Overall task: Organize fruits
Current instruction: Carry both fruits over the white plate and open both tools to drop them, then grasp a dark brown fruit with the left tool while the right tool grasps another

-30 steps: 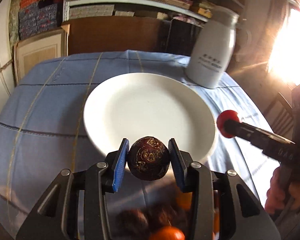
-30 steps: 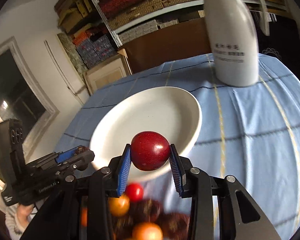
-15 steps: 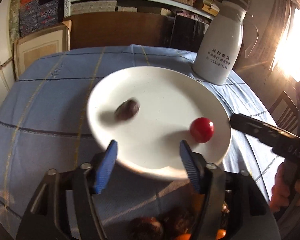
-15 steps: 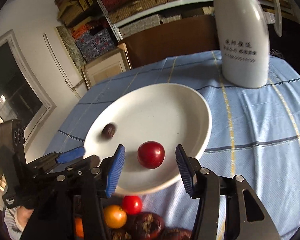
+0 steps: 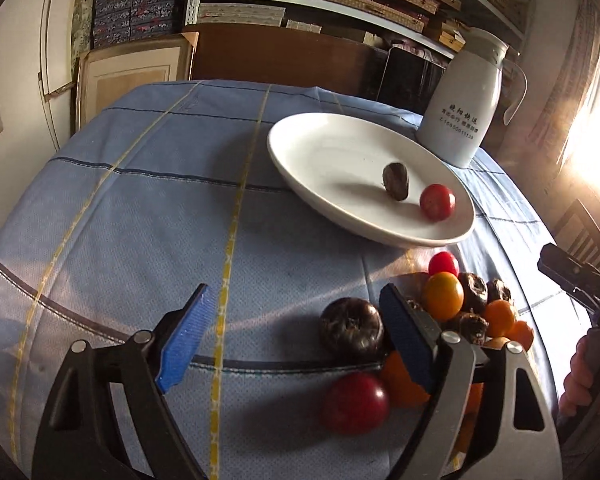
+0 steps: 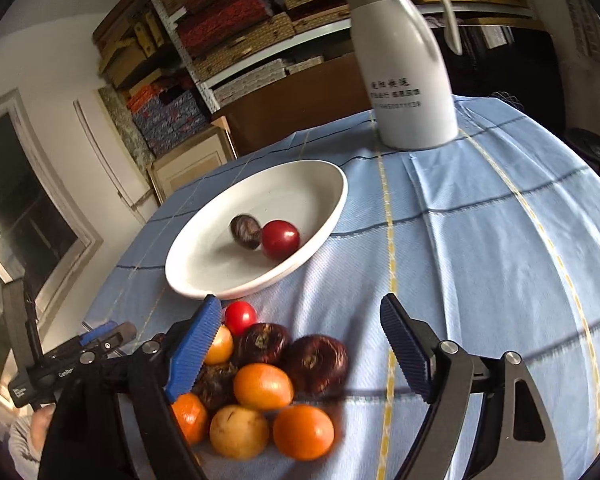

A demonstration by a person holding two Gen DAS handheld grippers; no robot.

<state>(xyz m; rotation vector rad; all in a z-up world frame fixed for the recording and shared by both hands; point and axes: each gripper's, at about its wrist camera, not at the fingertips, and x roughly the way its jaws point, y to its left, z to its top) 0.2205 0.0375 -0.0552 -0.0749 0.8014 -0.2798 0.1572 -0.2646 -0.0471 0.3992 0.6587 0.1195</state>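
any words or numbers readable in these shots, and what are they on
White jug: two lines of Chinese characters, too blurred to read.
White jug, the line below: a long number starting "1", the remaining digits unclear.
Left tool's handle, seen from the right wrist: "Gen...", the rest cut off.
Nothing else is legible.

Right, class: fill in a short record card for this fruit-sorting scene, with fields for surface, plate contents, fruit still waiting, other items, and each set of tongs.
surface: blue checked tablecloth
plate contents: white plate holds one dark brown fruit and one red fruit
fruit waiting: mixed pile on the cloth near the plate, orange, red and dark brown
other items: white jug behind the plate
left tongs: open, empty
right tongs: open, empty, above the pile
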